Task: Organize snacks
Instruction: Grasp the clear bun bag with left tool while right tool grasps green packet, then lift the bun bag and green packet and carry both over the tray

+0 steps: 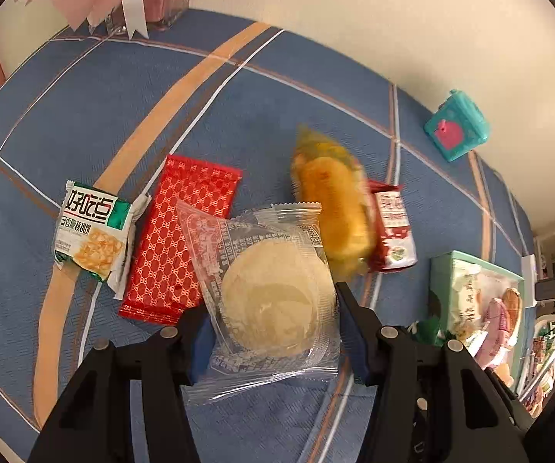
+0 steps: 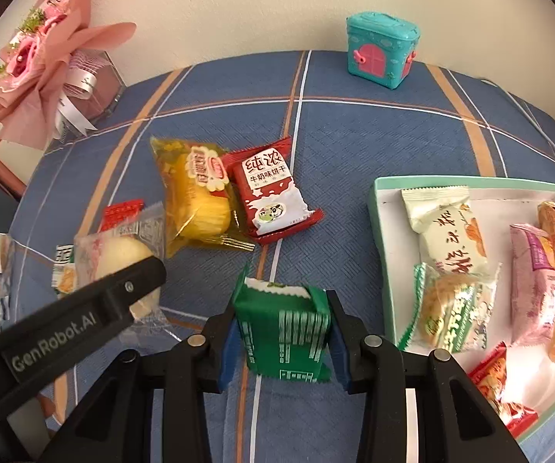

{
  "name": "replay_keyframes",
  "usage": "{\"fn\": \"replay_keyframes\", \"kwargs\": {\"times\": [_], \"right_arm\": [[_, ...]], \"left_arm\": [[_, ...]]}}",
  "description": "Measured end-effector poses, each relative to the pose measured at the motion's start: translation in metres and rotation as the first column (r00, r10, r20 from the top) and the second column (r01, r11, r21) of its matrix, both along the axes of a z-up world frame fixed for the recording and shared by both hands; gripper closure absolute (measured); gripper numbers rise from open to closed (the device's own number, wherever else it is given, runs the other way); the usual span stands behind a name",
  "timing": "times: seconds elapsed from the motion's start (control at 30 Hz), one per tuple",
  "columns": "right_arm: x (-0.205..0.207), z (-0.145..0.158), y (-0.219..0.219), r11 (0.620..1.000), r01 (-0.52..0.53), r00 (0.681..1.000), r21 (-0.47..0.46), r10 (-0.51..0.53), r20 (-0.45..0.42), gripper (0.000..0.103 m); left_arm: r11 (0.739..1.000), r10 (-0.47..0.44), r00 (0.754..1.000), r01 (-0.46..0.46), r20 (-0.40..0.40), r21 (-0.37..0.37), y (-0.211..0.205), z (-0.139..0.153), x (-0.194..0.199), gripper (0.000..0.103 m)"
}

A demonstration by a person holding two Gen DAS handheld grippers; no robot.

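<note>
On the right of the blue cloth, the mint-rimmed box [image 2: 377, 231] already holds several packets. Left gripper [image 1: 273, 332] is clamped on the clear-wrapped round pastry [image 1: 277, 297]; right gripper [image 2: 281, 335] is clamped on the green packet [image 2: 285, 332], near the box. Outstanding at far centre and left: yellow cake [image 2: 196, 196], red milk-biscuit packet [image 2: 269, 193], red patterned packet [image 1: 177, 239], walnut-biscuit packet [image 1: 92, 235].

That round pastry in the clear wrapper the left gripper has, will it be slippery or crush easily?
The round pastry looks soft and pale, so a hard squeeze would probably dent it. Its glossy clear wrapper may slip. The loose, crinkled film edges will likely flop, not support anything.
</note>
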State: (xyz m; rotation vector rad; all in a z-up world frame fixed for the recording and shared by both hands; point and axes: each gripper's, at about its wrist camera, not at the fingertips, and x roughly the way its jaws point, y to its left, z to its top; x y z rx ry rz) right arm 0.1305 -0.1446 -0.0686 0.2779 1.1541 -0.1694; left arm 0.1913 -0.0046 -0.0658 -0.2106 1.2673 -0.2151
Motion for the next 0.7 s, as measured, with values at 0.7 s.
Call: {"fn": "replay_keyframes", "kwargs": {"times": [0.7], "right_arm": [[-0.057, 0.063, -0.037, 0.996, 0.072, 0.991, 0.058, -0.078, 0.111, 0.061]], "left_arm": [[0.997, -0.073, 0.988, 0.069, 0.139, 0.029, -0.039, 0.058, -0.036, 0.045]]}}
